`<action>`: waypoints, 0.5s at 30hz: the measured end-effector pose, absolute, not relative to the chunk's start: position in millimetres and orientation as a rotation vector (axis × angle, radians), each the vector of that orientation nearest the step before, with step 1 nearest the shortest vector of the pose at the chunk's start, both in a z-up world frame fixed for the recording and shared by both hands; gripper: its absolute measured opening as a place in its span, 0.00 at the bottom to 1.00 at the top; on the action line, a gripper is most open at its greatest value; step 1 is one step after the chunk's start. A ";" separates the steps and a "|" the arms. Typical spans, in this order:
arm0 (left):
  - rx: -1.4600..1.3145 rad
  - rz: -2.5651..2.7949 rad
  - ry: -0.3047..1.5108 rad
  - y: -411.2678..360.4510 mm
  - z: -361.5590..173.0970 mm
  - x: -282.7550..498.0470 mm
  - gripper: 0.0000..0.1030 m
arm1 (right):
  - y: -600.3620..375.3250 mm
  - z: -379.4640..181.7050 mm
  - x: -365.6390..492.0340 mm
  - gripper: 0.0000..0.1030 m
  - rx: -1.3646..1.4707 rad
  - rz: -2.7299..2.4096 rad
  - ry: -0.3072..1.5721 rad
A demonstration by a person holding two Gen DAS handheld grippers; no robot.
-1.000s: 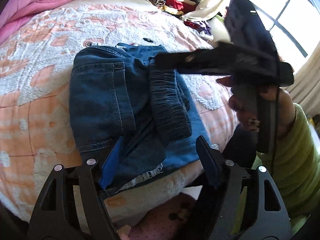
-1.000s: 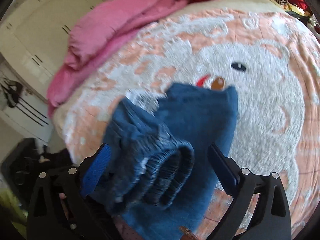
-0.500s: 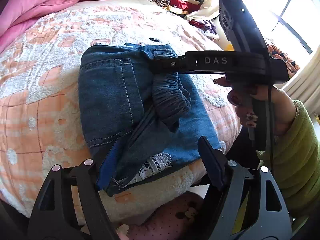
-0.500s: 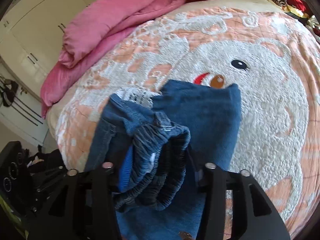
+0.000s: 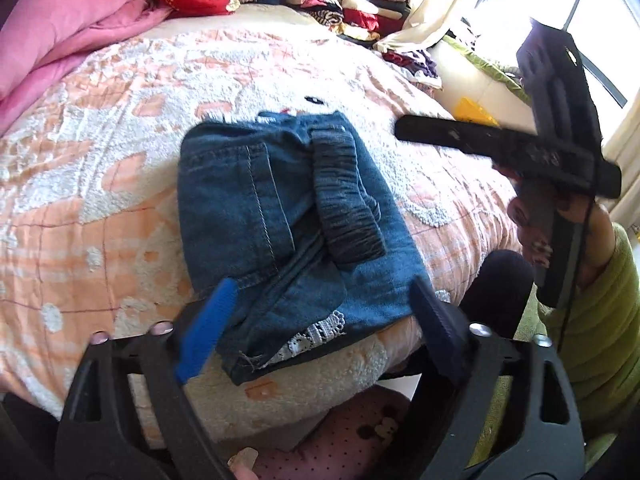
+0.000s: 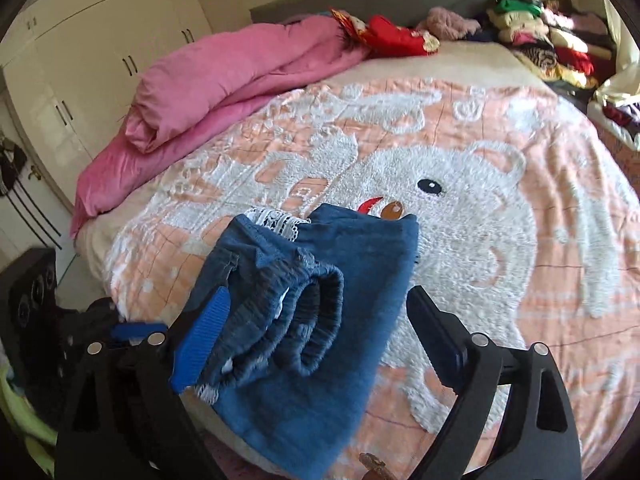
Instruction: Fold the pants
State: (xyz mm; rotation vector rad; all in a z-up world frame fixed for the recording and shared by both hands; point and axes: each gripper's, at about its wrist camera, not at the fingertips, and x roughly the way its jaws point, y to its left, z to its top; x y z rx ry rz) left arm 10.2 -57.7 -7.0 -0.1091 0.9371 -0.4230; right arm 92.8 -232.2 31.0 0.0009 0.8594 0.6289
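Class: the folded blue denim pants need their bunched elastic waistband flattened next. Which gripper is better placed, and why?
Right gripper, probably: its open fingers frame the gathered waistband of the blue denim pants. The left gripper sits at the lace hem.

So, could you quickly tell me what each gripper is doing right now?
Left gripper: open, holding nothing.
Right gripper: open, holding nothing.

Left gripper (image 5: 320, 320): black frame, silver screws, blue ribbed pads. Right gripper (image 6: 316, 328): same build. Lime-green sleeve (image 5: 600, 340), right of frame.
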 end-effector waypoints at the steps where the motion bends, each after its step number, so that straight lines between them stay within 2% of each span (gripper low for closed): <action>1: -0.108 -0.414 0.927 -55.7 -3.0 9.8 0.86 | -234.7 32.6 87.4 0.90 -0.013 0.623 0.846; 11: -0.198 -0.285 0.902 -2.6 6.1 39.1 0.85 | -229.5 38.2 20.6 0.90 -0.155 0.756 0.773; 12: -0.203 -0.279 0.905 0.2 6.6 43.0 0.79 | -223.0 37.9 13.0 0.87 -0.184 0.777 0.770; 13: -0.219 -0.291 0.905 3.0 8.0 49.7 0.68 | -216.2 36.7 4.8 0.85 -0.217 0.806 0.766; 14: -0.230 -0.307 0.908 3.8 8.7 55.4 0.61 | -210.0 35.3 -1.1 0.80 -0.241 0.827 0.765; 15: -0.238 -0.322 0.917 3.3 8.5 61.2 0.49 | -201.6 32.4 -8.7 0.75 -0.275 0.858 0.766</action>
